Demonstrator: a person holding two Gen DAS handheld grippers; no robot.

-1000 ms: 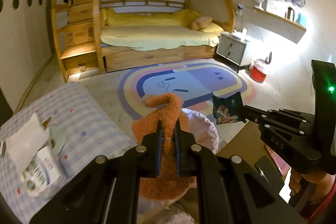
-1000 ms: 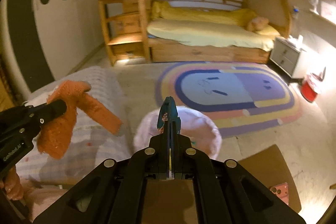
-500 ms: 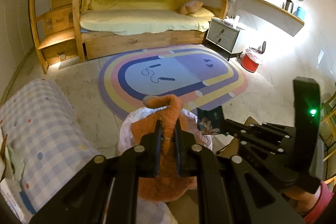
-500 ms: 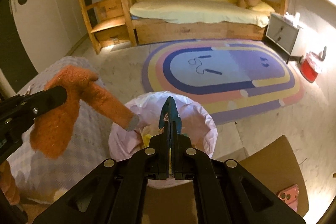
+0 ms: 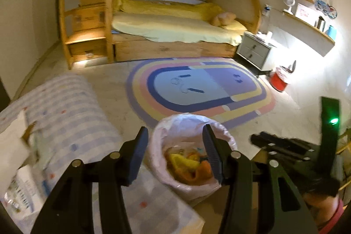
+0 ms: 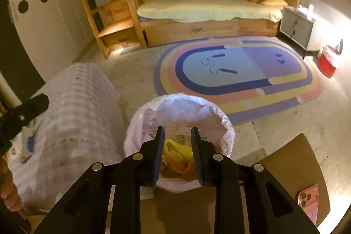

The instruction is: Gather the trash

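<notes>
Left side: a checked, dotted cloth point(image 5: 72, 115) covers a low rounded surface; white paper packets point(image 5: 19, 196) lie on it at the near left edge, blurred.

Left tool point(image 5: 175, 155): jaws have just been opening and stand well apart, nothing between the pads. It is aimed down at the bin's mouth. In the right wrist view only one of its fingertips point(image 6: 37, 104) shows, at the left edge above the checked cloth.

Centre: small bin lined with a pale pink bag point(image 6: 175, 109) stands on the floor, just beside the cloth-covered surface and at the near edge of the oval striped rug point(image 6: 237, 78). Inside the bag lies the trash: an orange knitted piece point(image 5: 197, 172) and a yellow item point(image 6: 177, 150), with other scraps too small to tell.

Right tool point(image 6: 177, 146): jaws have just been opening, a moderate gap, empty, pointing into the bin. In the left wrist view it shows from the side, blurred, with a green light on its body.

Right: brown desk point(image 6: 291, 168) corner beside the bin, a pink phone point(image 6: 307, 199) lying on it. Far right, a red bin point(image 5: 279, 81) by the grey nightstand point(image 5: 254, 52). Bunk bed point(image 5: 175, 30) along the back wall.
</notes>
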